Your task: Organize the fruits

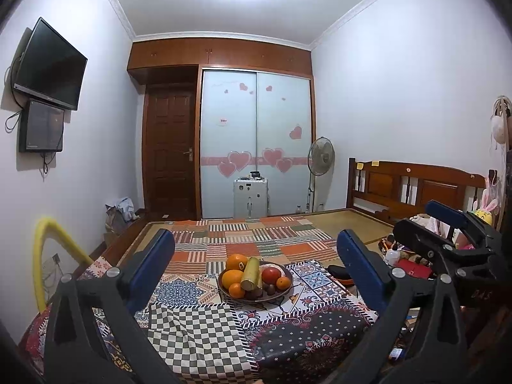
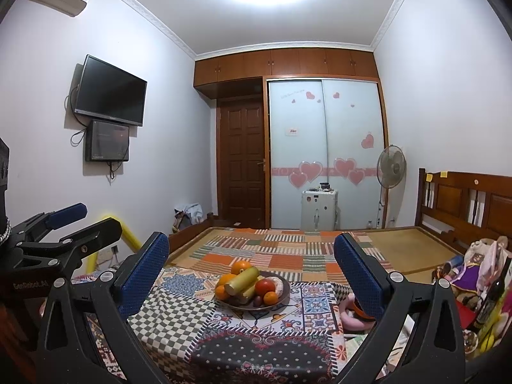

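Observation:
A dark round plate [image 1: 224, 290] of fruit sits on the patchwork cloth ahead. It holds several oranges [image 1: 236, 261], a red tomato [image 1: 271, 274], a yellow-green cylinder-shaped piece [image 1: 250, 273] and small dark fruits [image 1: 270, 289]. The plate also shows in the right wrist view [image 2: 285, 293]. My left gripper [image 1: 256, 267] is open and empty, its blue pads wide apart, short of the plate. My right gripper [image 2: 251, 272] is open and empty too, also short of the plate. The right gripper shows at the right of the left wrist view [image 1: 425, 220], and the left gripper at the left of the right wrist view [image 2: 88, 224].
The cloth [image 1: 198, 329] covers a low surface on a bed with a wooden headboard [image 1: 416, 185] at right. Toys and clutter [image 2: 473, 272] lie at the right. A yellow tube [image 1: 48, 249] stands at left. A fan [image 1: 321, 156] and a white case [image 1: 250, 196] stand by the wardrobe.

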The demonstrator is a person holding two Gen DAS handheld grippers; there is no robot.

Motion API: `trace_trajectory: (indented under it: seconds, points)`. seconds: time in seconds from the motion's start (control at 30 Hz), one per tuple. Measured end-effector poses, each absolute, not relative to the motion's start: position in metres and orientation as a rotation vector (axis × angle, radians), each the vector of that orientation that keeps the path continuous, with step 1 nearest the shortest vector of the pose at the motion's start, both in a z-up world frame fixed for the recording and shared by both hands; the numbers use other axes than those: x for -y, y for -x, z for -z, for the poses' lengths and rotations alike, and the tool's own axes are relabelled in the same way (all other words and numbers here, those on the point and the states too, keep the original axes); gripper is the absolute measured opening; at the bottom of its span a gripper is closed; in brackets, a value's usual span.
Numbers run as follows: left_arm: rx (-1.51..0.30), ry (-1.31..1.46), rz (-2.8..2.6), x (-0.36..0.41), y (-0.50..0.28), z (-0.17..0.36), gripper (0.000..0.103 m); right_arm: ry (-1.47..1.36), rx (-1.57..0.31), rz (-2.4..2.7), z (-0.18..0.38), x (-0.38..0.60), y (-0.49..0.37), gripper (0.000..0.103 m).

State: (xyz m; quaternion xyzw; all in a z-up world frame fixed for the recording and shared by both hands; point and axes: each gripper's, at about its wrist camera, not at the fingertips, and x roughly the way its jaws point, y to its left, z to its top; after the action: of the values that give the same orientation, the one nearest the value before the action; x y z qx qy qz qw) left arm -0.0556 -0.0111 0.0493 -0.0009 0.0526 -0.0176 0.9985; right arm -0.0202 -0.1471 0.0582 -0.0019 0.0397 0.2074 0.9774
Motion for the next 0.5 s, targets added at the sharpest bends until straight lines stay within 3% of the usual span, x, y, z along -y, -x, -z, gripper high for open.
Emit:
trace_trajectory:
  seconds: [0.5]
  points:
    - [-0.127, 0.017, 0.060, 0.0111, 0.0509, -0.0470, 0.103, 0.006, -0.073, -0.414, -0.0599, 0.1484, 0.0164, 0.103]
